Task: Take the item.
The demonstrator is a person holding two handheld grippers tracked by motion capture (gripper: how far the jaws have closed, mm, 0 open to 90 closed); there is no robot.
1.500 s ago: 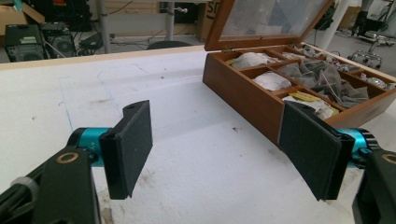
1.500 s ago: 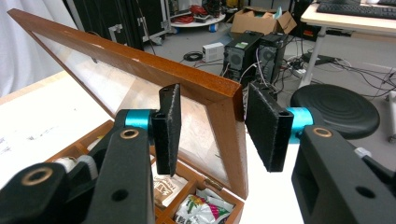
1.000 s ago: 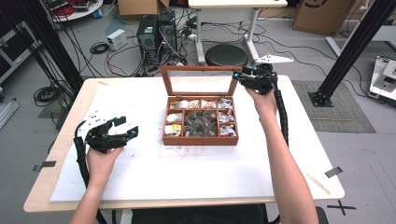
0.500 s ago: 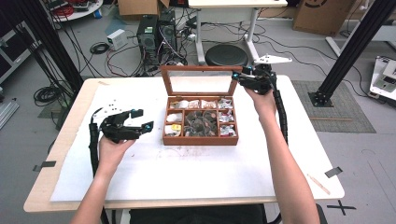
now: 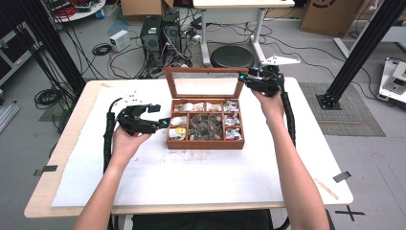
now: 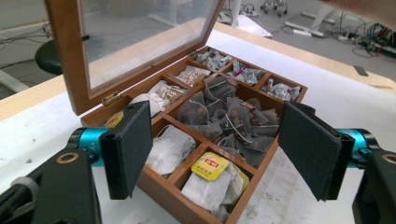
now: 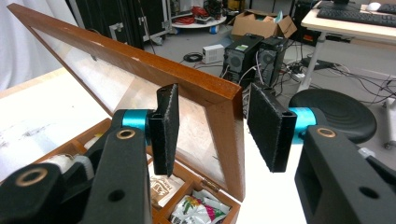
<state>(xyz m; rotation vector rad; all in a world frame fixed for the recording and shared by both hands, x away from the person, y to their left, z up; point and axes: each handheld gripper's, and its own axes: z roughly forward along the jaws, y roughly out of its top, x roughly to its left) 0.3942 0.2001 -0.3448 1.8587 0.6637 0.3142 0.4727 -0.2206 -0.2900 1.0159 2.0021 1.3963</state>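
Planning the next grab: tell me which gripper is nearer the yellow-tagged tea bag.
Left. The left gripper hovers open beside the yellow-tagged tea bag; the right gripper straddles the lid corner, farther back.

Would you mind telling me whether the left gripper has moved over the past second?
Yes. The left gripper has moved right and slightly away from the person, closing on the left side of the wooden tea box, its jaws open.

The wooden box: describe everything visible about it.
The box is reddish-brown wood, sitting mid-table. Its glass-paned lid stands open, hinged at the back. Inside, dividers form compartments of tea bags, with dark pyramid bags in the large centre one. The right gripper straddles the lid's corner, open; the left gripper hovers open at the box's side.
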